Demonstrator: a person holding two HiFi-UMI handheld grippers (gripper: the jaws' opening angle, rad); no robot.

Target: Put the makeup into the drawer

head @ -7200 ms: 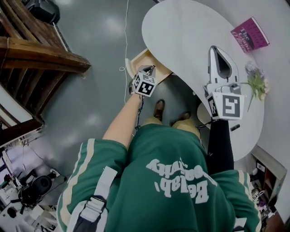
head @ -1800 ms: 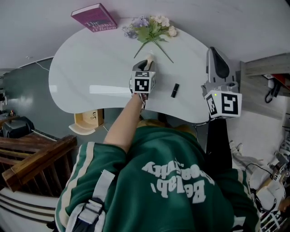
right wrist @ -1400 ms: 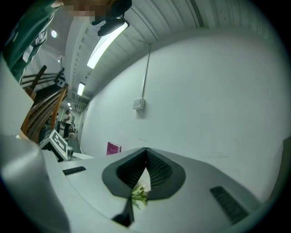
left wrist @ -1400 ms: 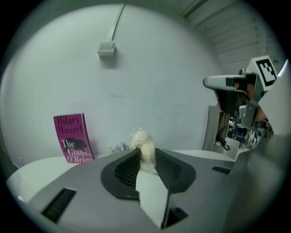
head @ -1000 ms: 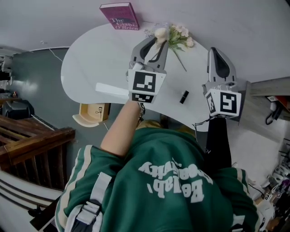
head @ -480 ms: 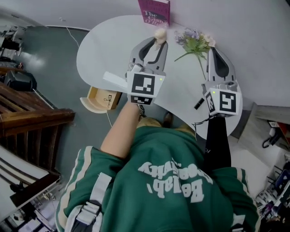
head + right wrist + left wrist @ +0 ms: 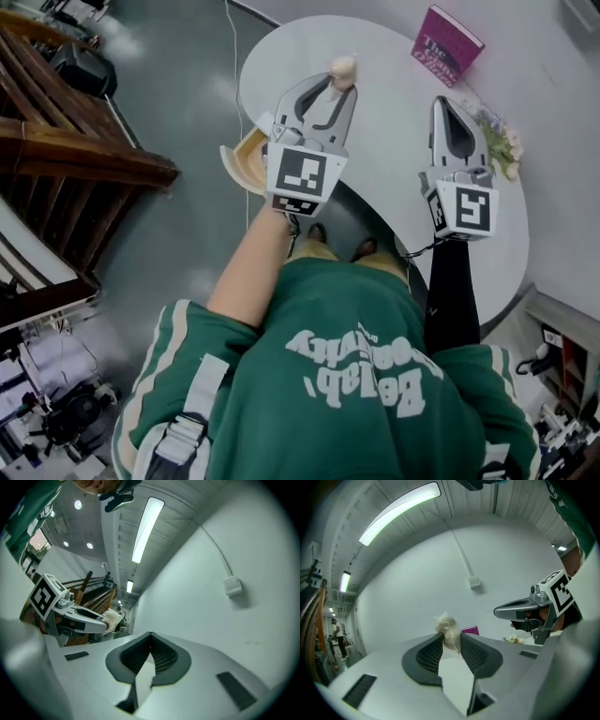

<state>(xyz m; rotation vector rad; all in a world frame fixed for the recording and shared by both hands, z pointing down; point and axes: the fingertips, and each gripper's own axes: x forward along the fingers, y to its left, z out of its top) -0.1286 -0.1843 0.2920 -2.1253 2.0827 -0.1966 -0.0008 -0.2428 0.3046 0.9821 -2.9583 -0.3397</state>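
My left gripper (image 7: 337,82) is held level over the white table (image 7: 394,159), shut on a small cream makeup puff (image 7: 343,67) that sticks out past its tips. Its jaws have just been opening a little, with the puff (image 7: 449,631) still pinched between the pads. An open light-wood drawer (image 7: 244,161) juts from under the table edge, just left of this gripper. My right gripper (image 7: 448,99) hovers to the right over the table, shut with nothing in it (image 7: 150,638). In the right gripper view the left gripper (image 7: 107,622) shows with the puff (image 7: 113,618).
A pink book (image 7: 450,54) lies at the table's far right edge, and a bunch of flowers (image 7: 499,142) lies beside the right gripper. Dark wooden stair rails (image 7: 75,141) stand on the left across the grey floor (image 7: 178,84).
Both grippers have swung left along the table together. The drawer now lies beside the left gripper, the book has shifted to the right, and the black tube is out of sight.
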